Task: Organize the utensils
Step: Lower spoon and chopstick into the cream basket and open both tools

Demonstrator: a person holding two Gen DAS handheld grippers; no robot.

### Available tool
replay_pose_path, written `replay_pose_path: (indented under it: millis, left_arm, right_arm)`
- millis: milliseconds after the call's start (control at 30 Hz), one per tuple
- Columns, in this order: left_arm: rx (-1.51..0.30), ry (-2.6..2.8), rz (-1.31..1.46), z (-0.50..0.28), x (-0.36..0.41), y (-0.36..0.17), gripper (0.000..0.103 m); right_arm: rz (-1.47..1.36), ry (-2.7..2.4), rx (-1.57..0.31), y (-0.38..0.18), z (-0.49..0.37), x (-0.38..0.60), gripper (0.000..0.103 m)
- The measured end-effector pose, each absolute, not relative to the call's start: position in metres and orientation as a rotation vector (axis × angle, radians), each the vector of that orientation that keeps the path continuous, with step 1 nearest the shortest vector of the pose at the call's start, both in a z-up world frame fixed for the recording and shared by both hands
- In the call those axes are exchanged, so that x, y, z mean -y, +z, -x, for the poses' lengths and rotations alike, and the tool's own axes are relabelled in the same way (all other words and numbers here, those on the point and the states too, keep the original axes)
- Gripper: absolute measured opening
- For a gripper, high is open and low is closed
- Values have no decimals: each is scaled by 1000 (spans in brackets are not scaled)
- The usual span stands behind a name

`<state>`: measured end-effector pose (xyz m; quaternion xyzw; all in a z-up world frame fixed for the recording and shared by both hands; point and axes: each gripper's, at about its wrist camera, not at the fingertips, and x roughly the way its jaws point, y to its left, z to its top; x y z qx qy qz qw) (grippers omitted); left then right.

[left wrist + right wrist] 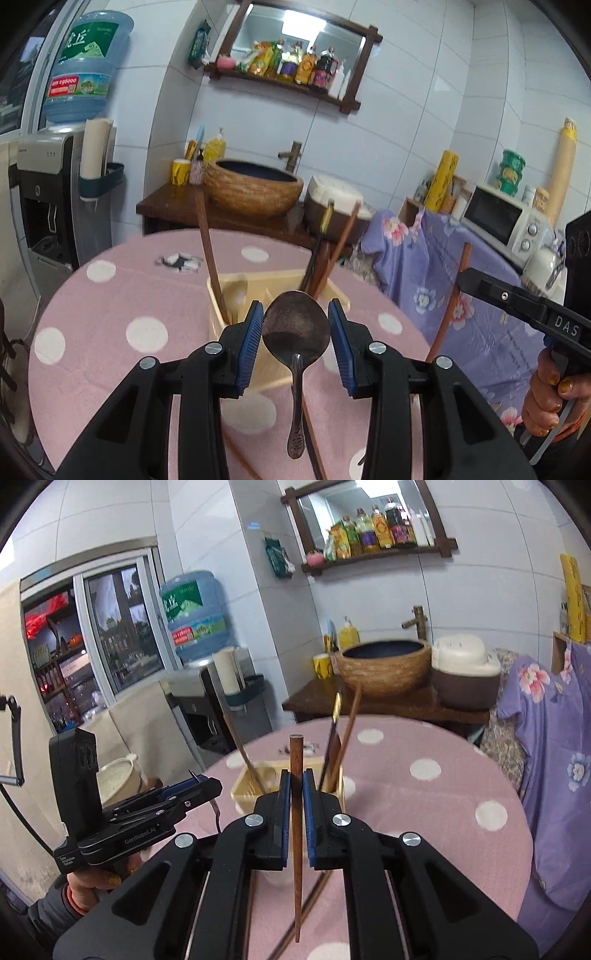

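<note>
My left gripper is shut on a dark metal spoon. Its blue pads press the sides of the bowl and the handle hangs down over the table. My right gripper is shut on a brown wooden chopstick, held nearly upright with its thin end down. Just beyond both grippers stands a cream utensil holder, with several chopsticks and a pale spoon in its compartments. In the left wrist view the right gripper comes in from the right with the chopstick. In the right wrist view the left gripper sits at the left.
The holder rests on a round table with a pink polka-dot cloth. Loose chopsticks lie on it under the grippers. Behind are a wooden stand with a basin and rice cooker, a water dispenser, and a purple floral cloth.
</note>
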<state>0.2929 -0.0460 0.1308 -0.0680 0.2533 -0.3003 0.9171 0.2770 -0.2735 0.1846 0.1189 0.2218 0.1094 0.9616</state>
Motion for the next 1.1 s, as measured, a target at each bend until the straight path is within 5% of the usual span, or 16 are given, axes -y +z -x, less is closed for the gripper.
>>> replay_pose_path:
  millis: [400,1100]
  left_arm:
    - [-276,-474,163,-343,58,213,37]
    - [-406,-416,90,-338,78,101,37]
  right_arm:
    - [-209,111,-185,286,-343,264,8]
    - [-153,60,-350,159,-378,241,8]
